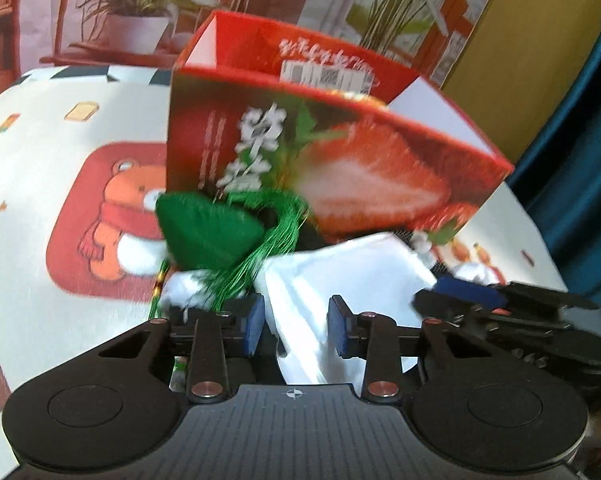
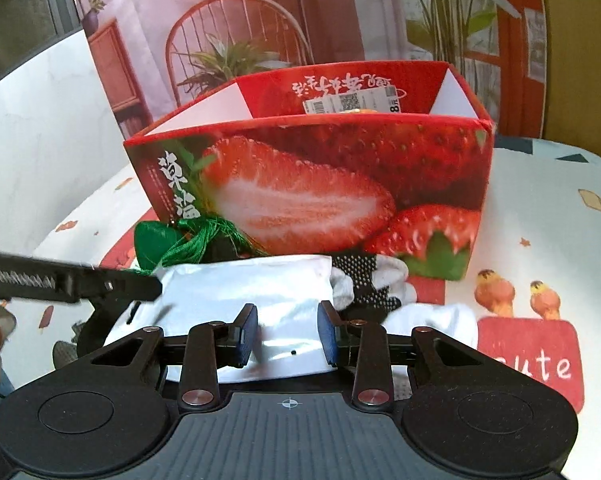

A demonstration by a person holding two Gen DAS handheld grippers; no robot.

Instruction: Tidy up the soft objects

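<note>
- My left gripper has its blue pads on either side of a fold of the white cloth pouch. The picture is blurred, so I cannot tell whether the pads are pressing on it.
- My right gripper sits over the same white cloth pouch with its jaws partly apart. The cloth fills the gap, but I cannot tell if it is pinched.
- The pouch lies on the patterned tablecloth, just in front of the open strawberry box.
- A green stuffed piece with green tassel threads lies against the box's front, just beside the pouch.
- A grey sock with black dots lies beside the pouch at the foot of the box.
</note>
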